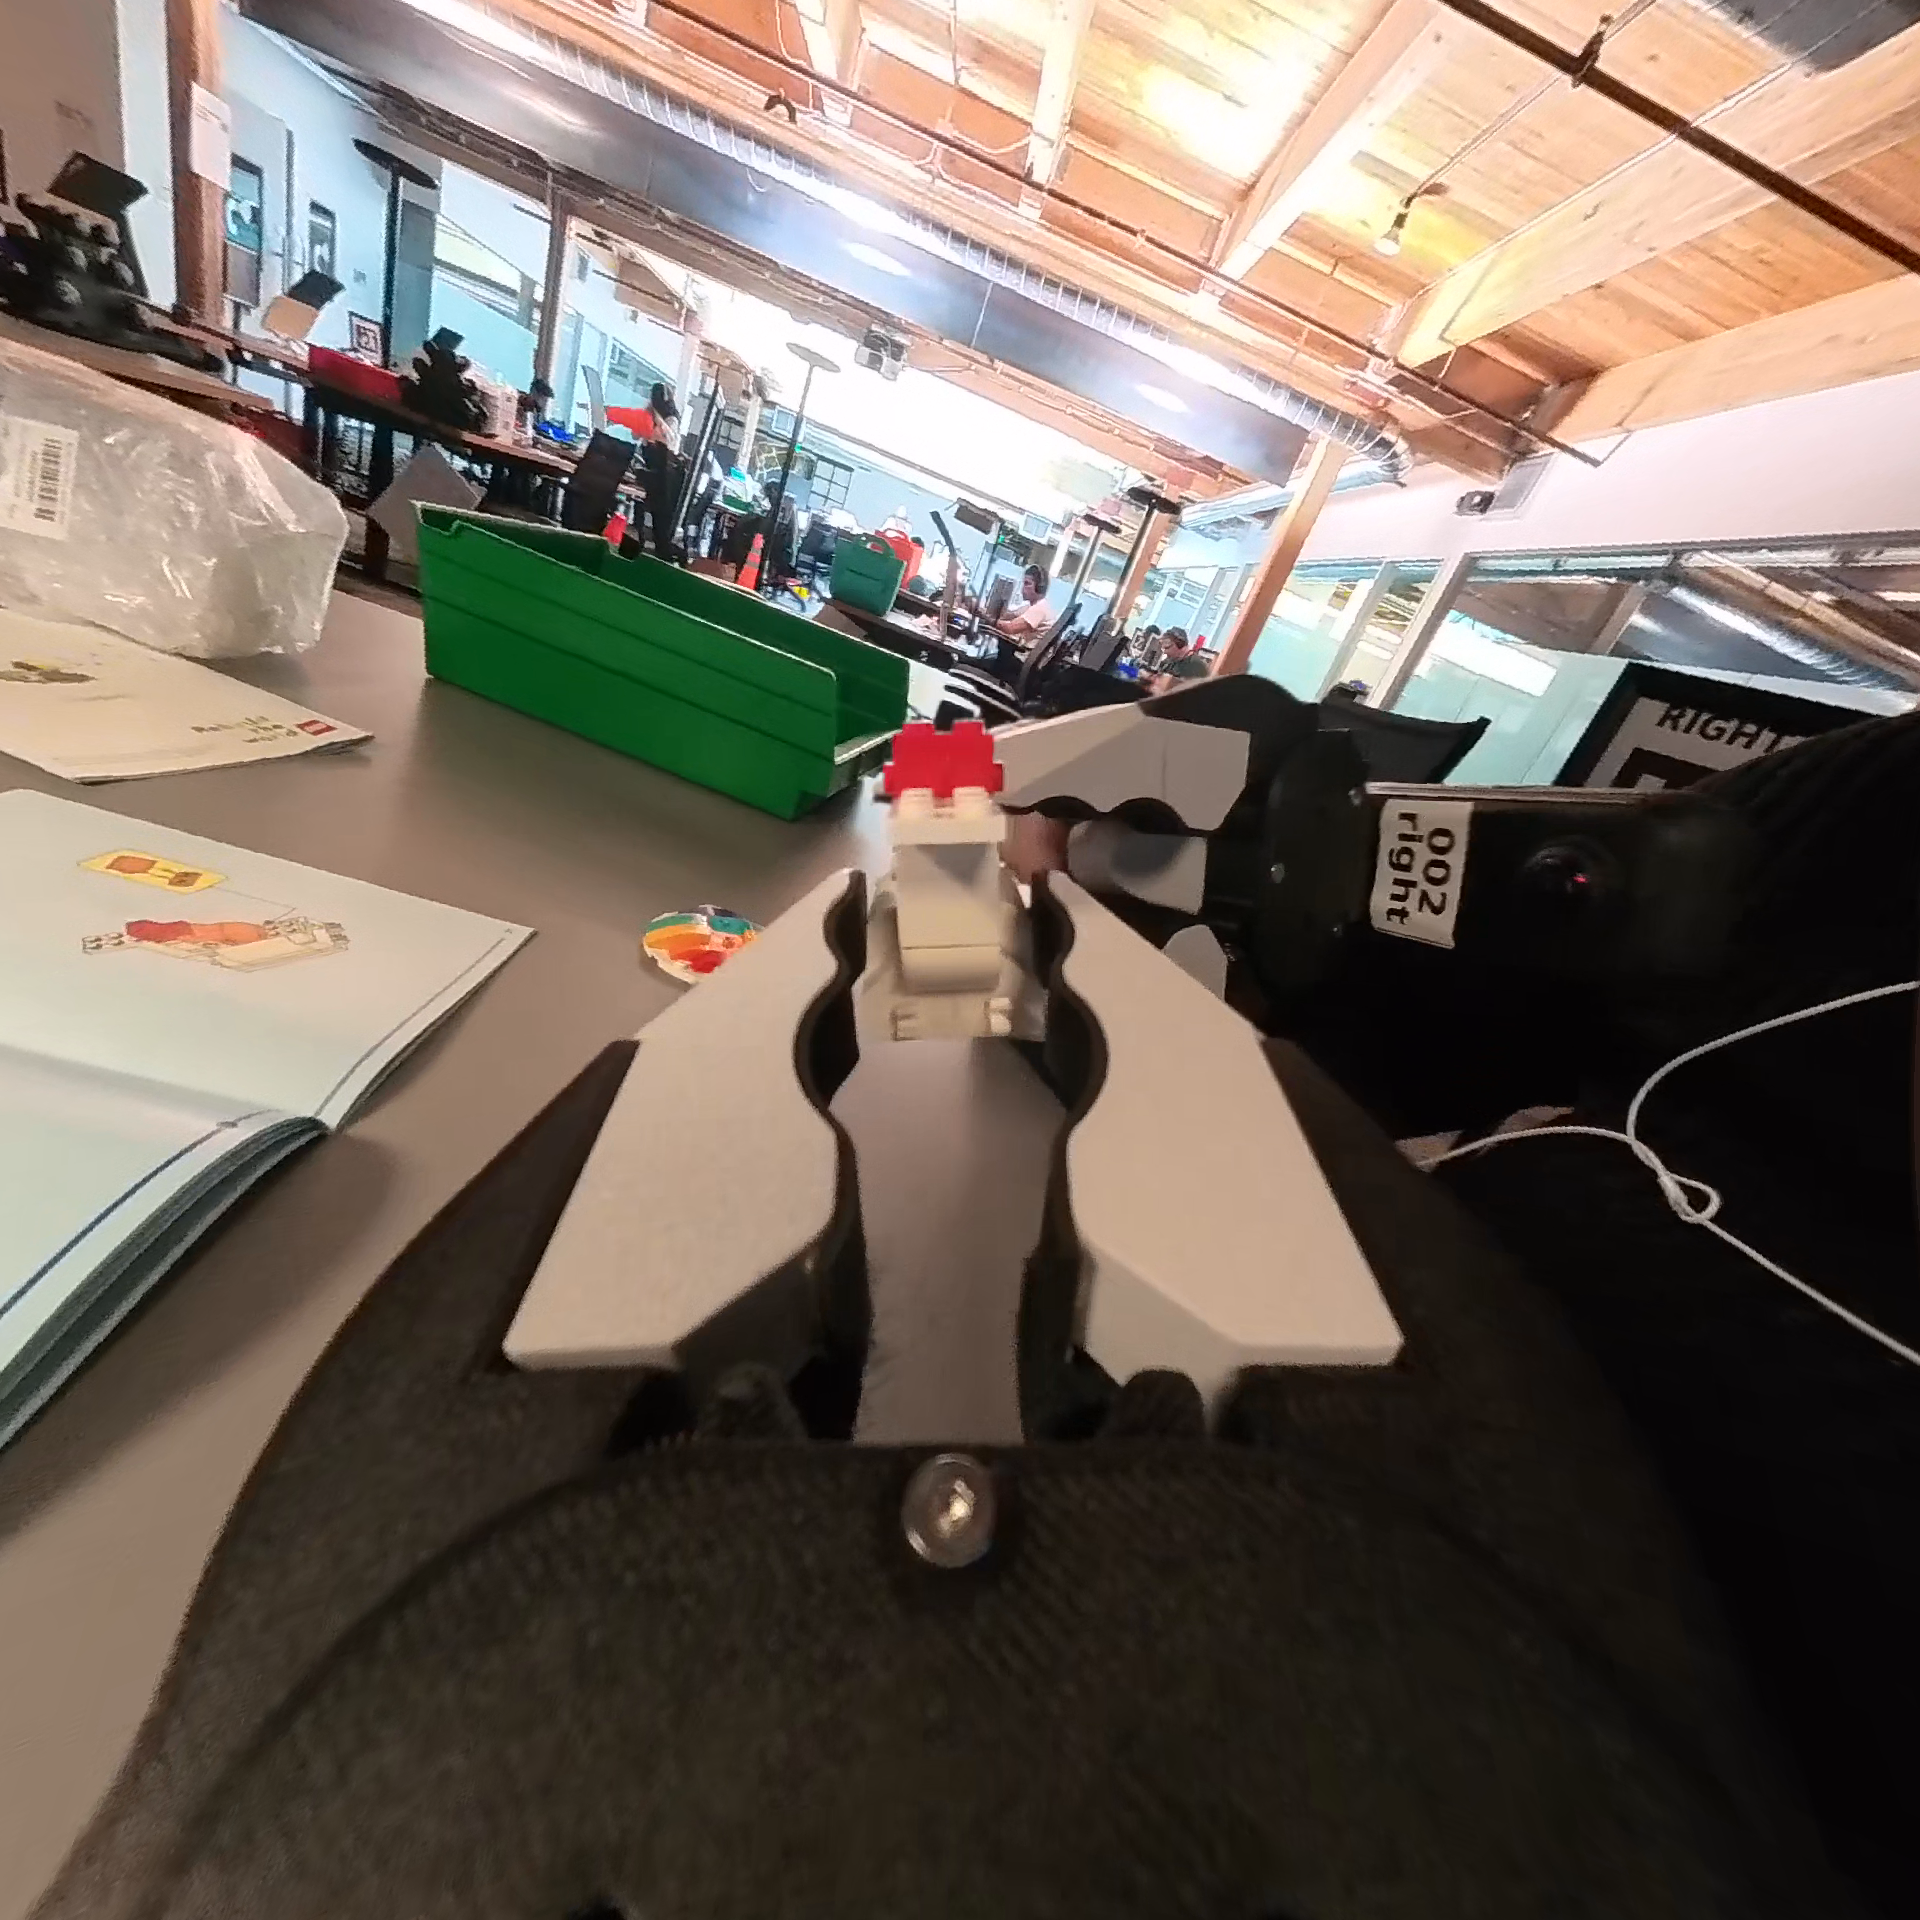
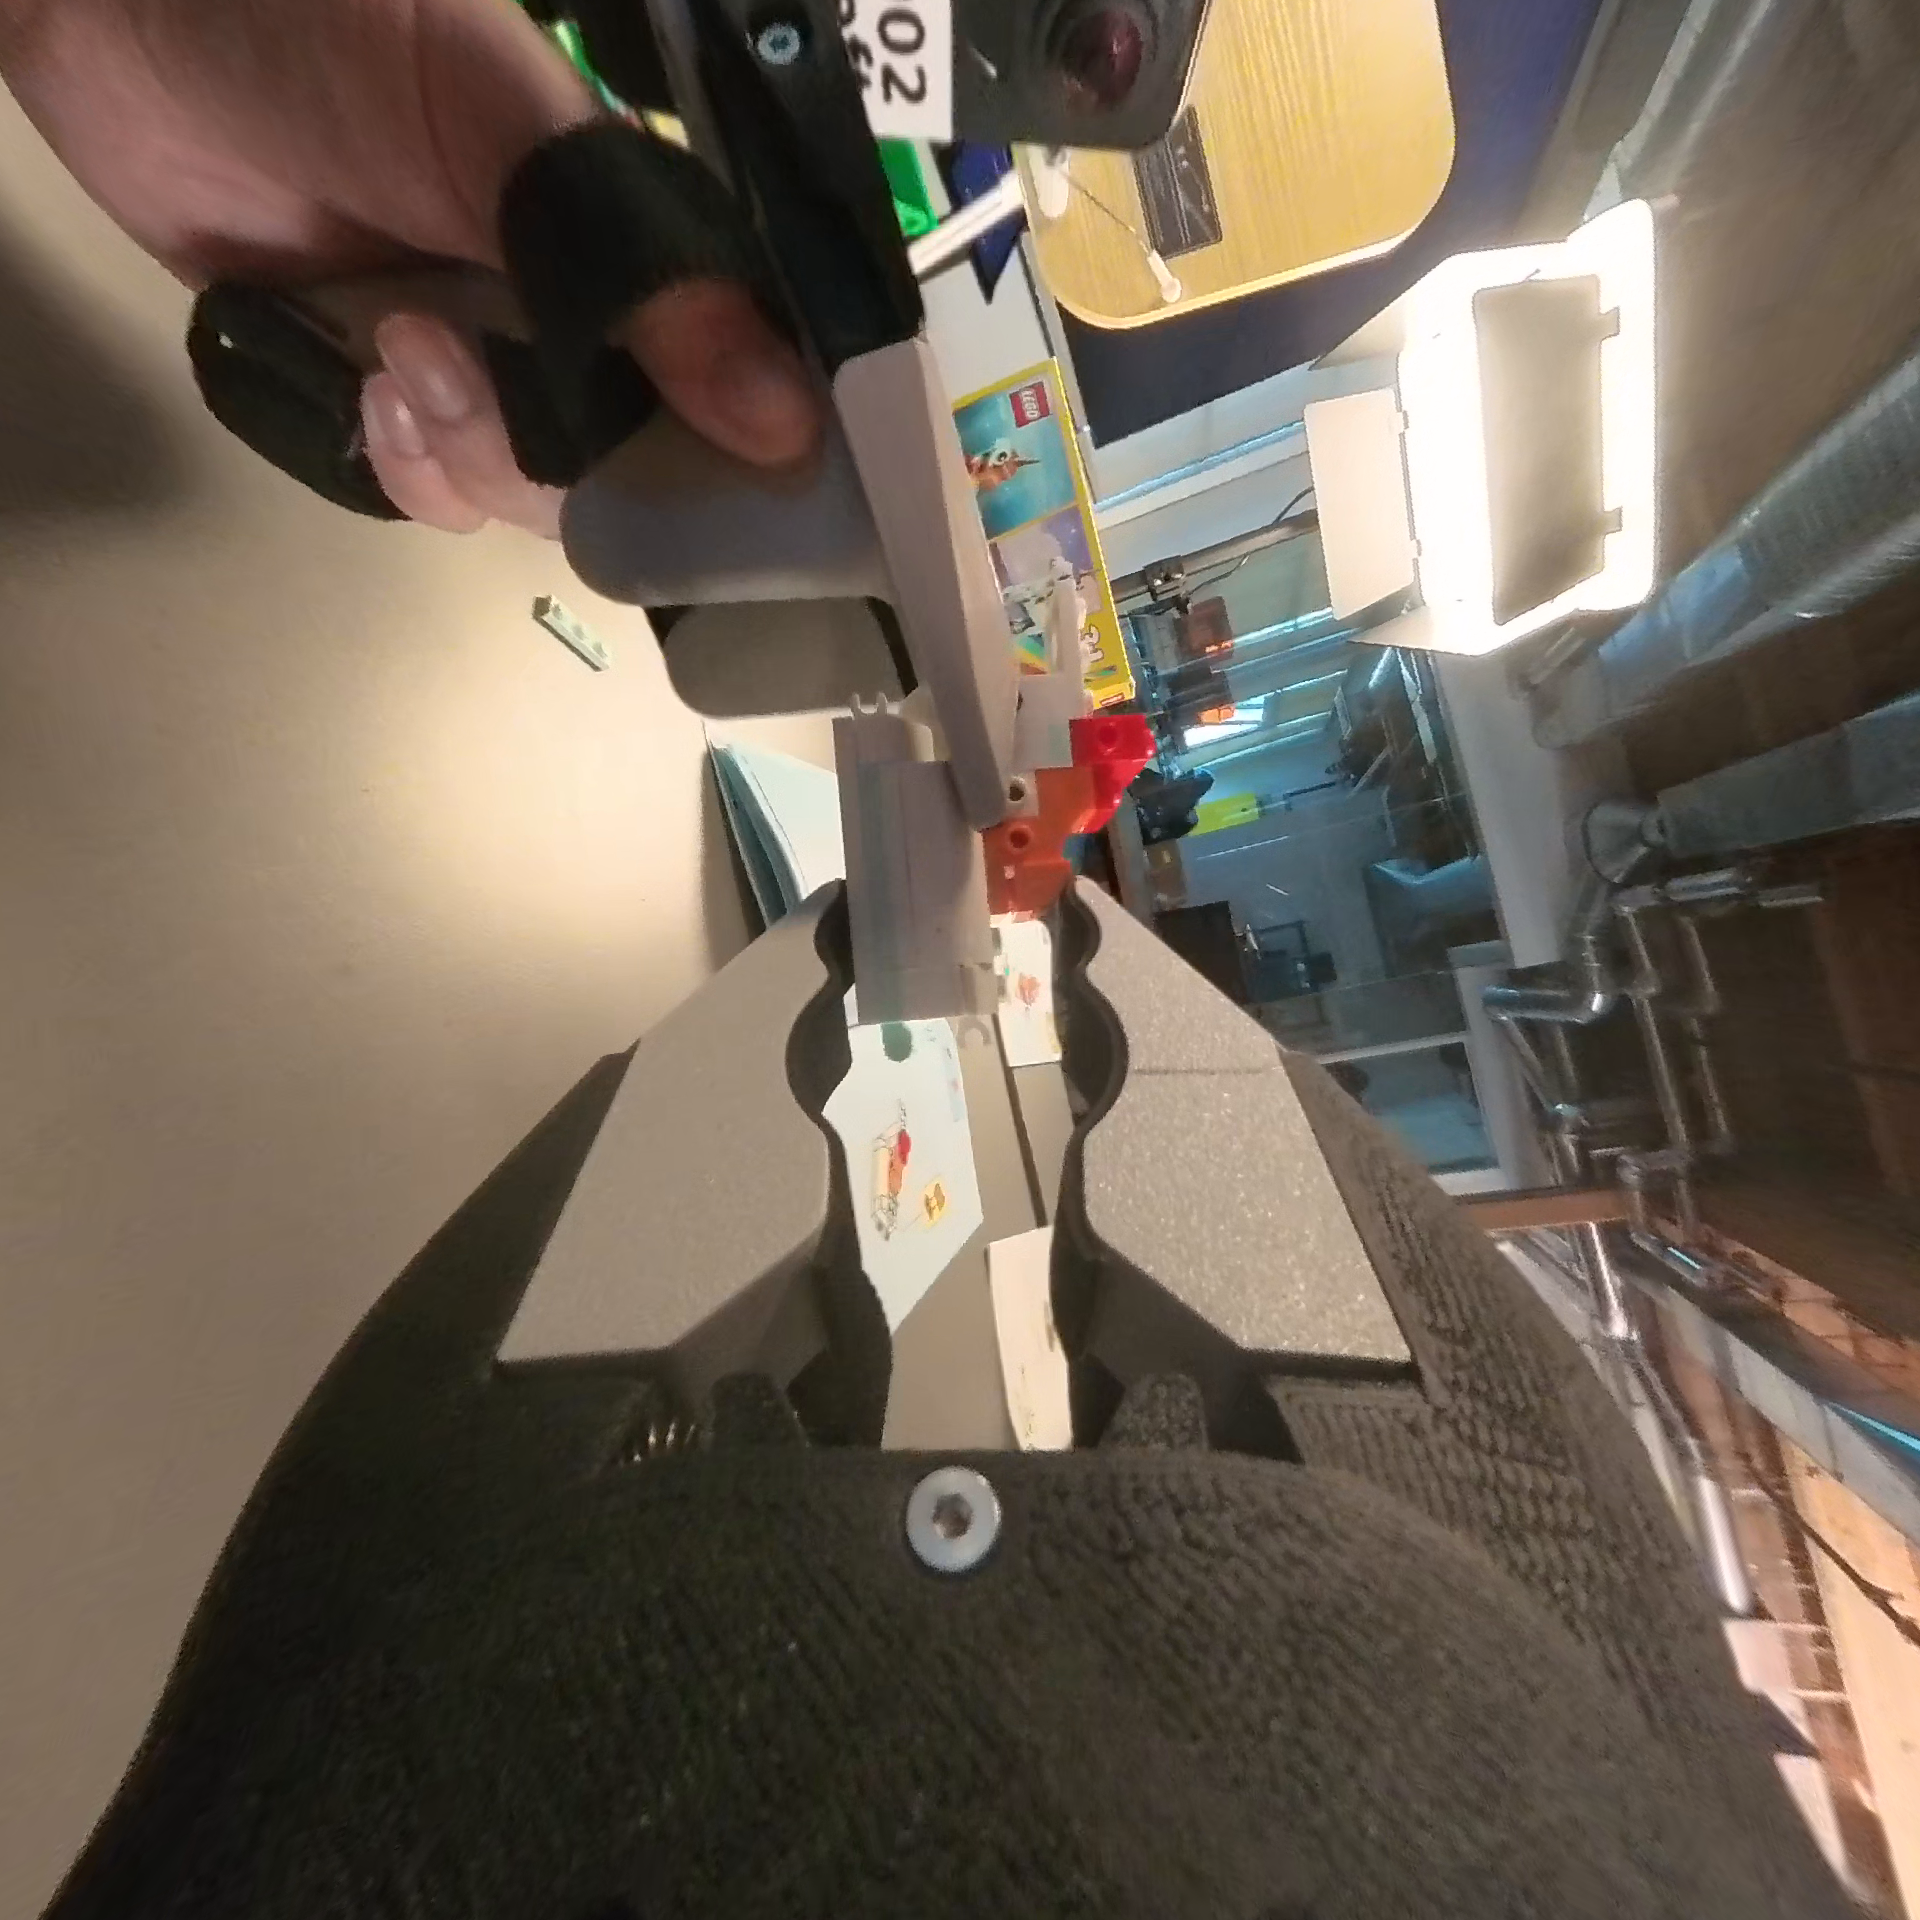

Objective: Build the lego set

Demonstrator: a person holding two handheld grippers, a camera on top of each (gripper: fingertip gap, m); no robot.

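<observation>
- Here the left gripper [image 1: 951, 914] has its jaws clamped on the white body of the model [image 1: 940, 925], held above the worktop [image 1: 540, 831].
- The right gripper [image 1: 1013, 821] comes in from the side, jaws closed on the model's top by the red brick [image 1: 940, 764].
- Judgement: press straight along the studs, left grip steady, since twisting could pop the orange bricks [image 2: 1029, 847] loose.
- The manual [image 1: 208, 997] lies open nearby.

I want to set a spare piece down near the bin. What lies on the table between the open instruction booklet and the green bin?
In the left wrist view, only a small multicoloured round piece lies between the open instruction booklet and the green bin; otherwise bare table.
</observation>
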